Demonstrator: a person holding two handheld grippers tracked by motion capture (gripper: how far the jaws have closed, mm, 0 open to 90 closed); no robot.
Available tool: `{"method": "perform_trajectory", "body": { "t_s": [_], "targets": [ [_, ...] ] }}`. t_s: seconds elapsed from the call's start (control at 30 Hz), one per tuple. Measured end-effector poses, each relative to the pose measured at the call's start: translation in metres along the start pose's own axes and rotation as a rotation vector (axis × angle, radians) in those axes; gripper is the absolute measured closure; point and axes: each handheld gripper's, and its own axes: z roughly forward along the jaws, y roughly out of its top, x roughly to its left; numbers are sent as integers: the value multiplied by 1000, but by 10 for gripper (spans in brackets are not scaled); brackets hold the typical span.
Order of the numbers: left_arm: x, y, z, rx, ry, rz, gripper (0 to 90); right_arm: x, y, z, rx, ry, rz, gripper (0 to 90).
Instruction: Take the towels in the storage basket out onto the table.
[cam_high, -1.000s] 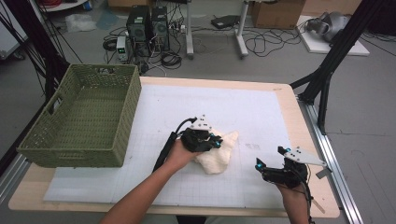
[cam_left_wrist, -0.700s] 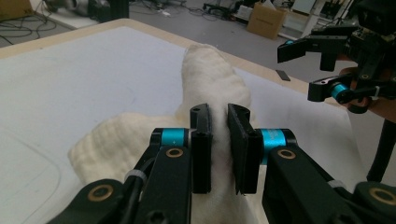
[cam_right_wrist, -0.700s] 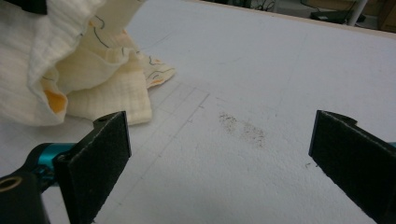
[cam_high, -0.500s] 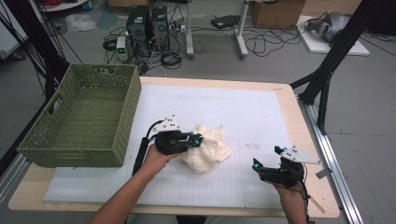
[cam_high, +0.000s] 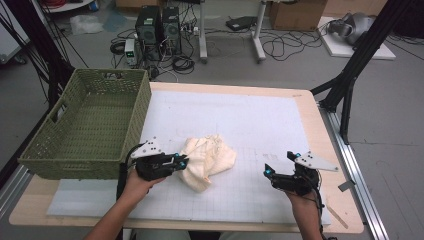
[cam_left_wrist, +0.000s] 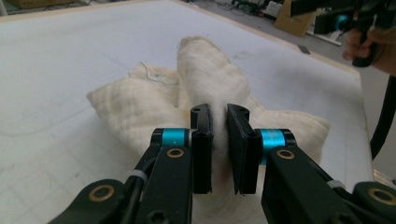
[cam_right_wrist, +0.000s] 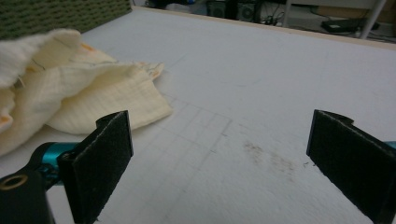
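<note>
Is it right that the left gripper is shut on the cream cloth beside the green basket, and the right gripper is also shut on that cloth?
Not quite. The left gripper is shut on the cream cloth beside the green basket, but the right gripper is open and holds nothing. The right gripper view shows its jaws wide apart over the bare white mat, with the cloth lying off to one side.

A light wooden tabletop (cam_high: 327, 150) carries a large white gridded mat (cam_high: 260, 125), on which a crumpled cream cloth (cam_high: 207, 157) lies near the middle, and a green woven rectangular basket (cam_high: 90, 125) at its left end.
</note>
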Motion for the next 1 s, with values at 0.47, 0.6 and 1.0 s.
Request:
{"method": "perform_trajectory", "body": {
  "t_s": [0.47, 0.6, 1.0],
  "targets": [
    [-5, -14, -7, 45, 17, 39, 801, 49, 49, 81, 43, 237, -20, 201],
    [-5, -15, -7, 41, 15, 44, 801, 63, 59, 107, 95, 266, -46, 273],
    [-6, -16, -8, 32, 20, 58, 801, 86, 48, 142, 283, 304, -29, 759]
  ]
}}
